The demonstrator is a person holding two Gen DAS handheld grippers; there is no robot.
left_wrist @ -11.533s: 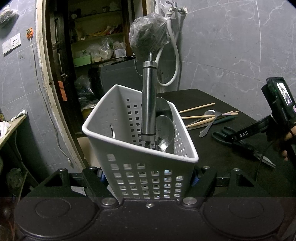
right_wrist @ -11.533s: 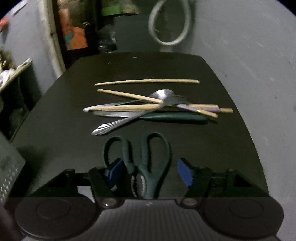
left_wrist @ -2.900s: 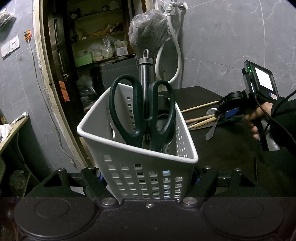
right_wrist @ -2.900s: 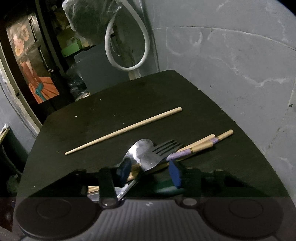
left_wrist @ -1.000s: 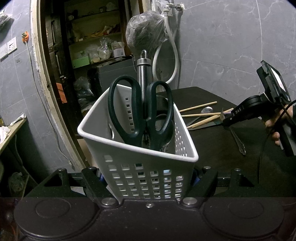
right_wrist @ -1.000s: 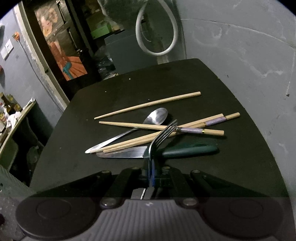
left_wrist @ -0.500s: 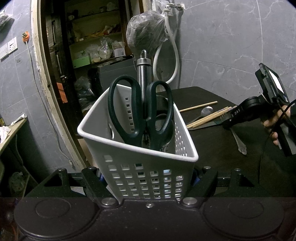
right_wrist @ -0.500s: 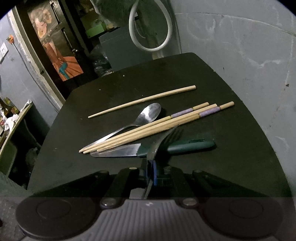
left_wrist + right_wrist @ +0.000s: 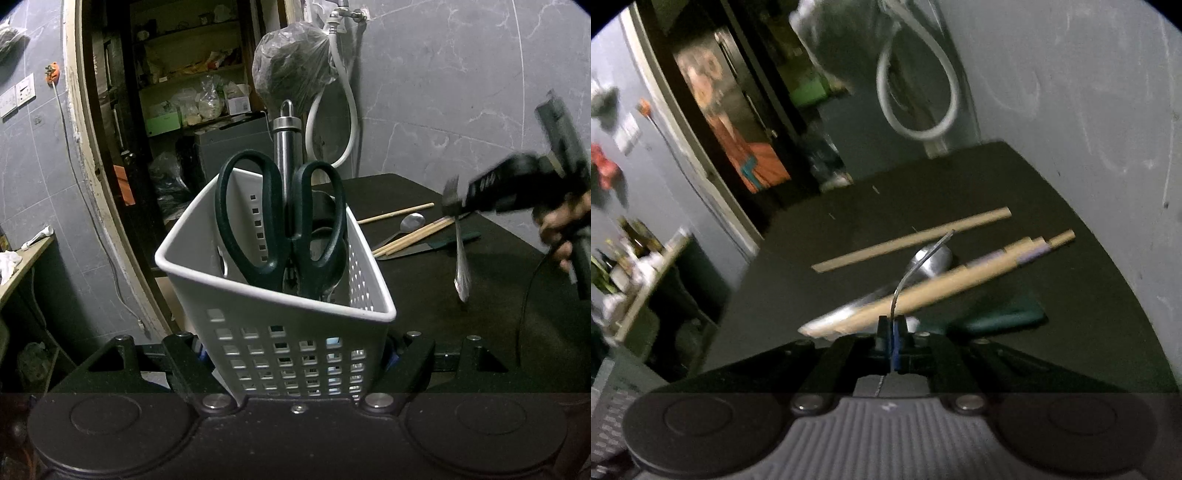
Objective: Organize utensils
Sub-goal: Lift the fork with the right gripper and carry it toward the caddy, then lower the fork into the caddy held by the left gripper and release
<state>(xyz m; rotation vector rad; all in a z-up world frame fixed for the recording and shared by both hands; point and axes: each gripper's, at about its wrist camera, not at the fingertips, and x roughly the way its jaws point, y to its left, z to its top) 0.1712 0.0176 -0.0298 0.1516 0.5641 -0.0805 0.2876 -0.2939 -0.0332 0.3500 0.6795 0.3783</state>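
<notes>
My left gripper (image 9: 297, 354) is clamped on the lower walls of the white perforated basket (image 9: 280, 343), one finger pressing each side, and the basket stands upright right in front of my camera. Inside it the dark green scissors (image 9: 280, 218) stand handles up, with a steel cylindrical handle (image 9: 287, 147) rising behind them between the two loops, and a rounded metal utensil just visible low down behind the blades. Past the basket lies the black table (image 9: 424, 306), and on it, well apart from the basket, rest the chopsticks (image 9: 410, 238), a spoon (image 9: 412, 221) and a green-handled knife (image 9: 997, 319); one chopstick lies alone farther back, the others lie bunched across the spoon. To the right, my right gripper (image 9: 892, 325) is pinched tight on the fork (image 9: 461, 269), which hangs clear above the table with its handle pointing down and its tines curving up past the fingertips in my right camera. My right hand (image 9: 561, 232) wraps the grip at the far edge, blurred.
</notes>
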